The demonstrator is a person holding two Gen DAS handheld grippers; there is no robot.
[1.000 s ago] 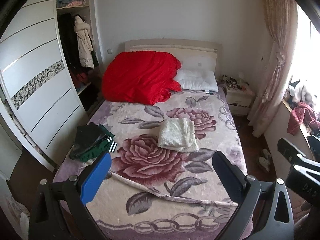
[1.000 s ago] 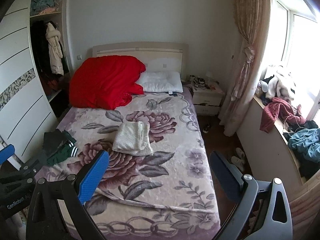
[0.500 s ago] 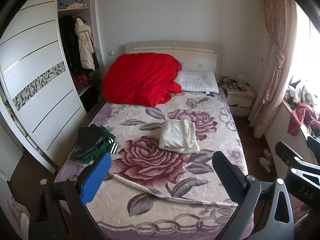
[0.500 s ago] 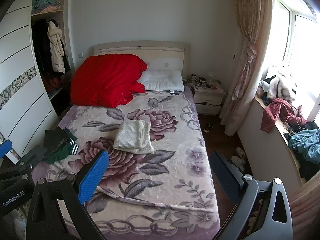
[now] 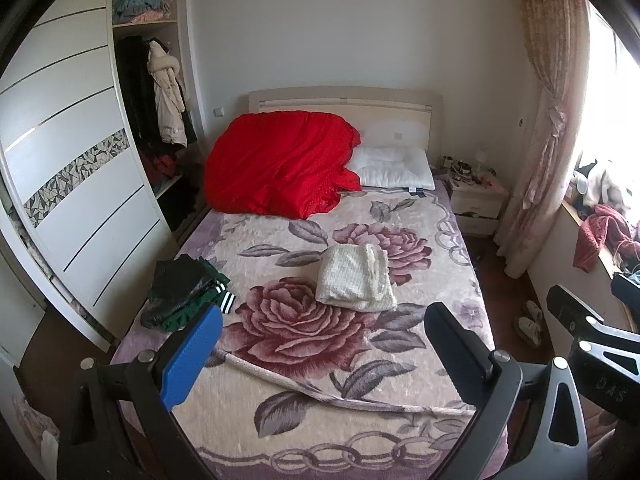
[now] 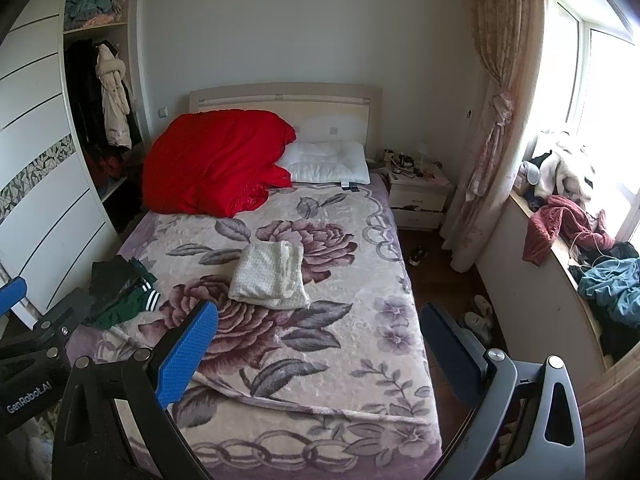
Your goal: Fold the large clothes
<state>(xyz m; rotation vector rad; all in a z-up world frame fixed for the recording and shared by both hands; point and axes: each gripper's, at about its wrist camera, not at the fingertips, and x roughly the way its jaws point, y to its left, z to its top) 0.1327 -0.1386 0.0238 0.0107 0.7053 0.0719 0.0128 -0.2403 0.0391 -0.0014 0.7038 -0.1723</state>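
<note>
A folded cream-white garment (image 5: 355, 278) (image 6: 270, 274) lies in the middle of the bed (image 5: 304, 364) (image 6: 344, 280), which has a floral blanket. A dark green and black heap of clothes (image 5: 182, 292) (image 6: 120, 290) sits at the bed's left edge. My left gripper (image 5: 322, 340) is open and empty, held above the foot of the bed. My right gripper (image 6: 318, 338) is open and empty too, to the right of the left one. Each gripper's body shows at the edge of the other's view.
A red quilt (image 5: 280, 164) and a white pillow (image 5: 394, 168) lie at the head of the bed. A wardrobe (image 5: 80, 184) stands on the left, a nightstand (image 5: 478, 196) and curtain (image 5: 548, 132) on the right. Clothes are piled on the window ledge (image 6: 576, 224). Slippers (image 6: 478, 316) lie on the floor.
Both views have drifted slightly back and up from the bed. The grippers stay open and the clothes have not moved.
</note>
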